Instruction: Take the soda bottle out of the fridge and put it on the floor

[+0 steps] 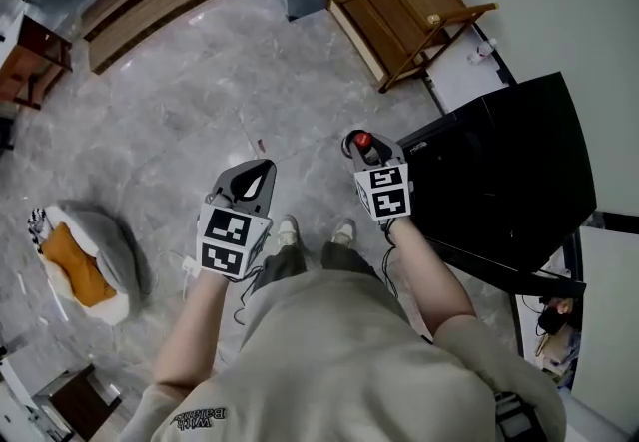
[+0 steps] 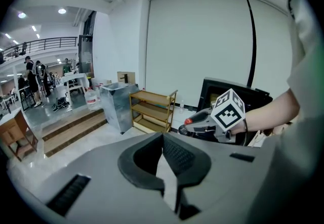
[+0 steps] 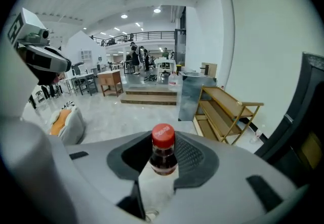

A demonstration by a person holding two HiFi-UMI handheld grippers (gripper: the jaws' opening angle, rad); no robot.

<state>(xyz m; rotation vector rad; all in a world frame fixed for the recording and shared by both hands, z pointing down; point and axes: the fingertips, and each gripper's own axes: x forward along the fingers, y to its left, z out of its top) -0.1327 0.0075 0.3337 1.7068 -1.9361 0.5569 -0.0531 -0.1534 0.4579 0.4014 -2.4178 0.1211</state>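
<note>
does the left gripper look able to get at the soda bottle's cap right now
Probably yes. The right gripper holds the soda bottle with its red cap poking out bare, and only air lies between it and the left gripper, whose empty jaws look shut and would need opening.

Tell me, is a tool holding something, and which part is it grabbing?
The right tool holds the soda bottle around its upper part, just below the red cap. The left tool holds nothing.

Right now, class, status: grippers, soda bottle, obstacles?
Left gripper shut, empty. Right gripper shut on dark soda bottle, red cap, held above grey marble floor. Black fridge beside it; floor ahead bare.
</note>
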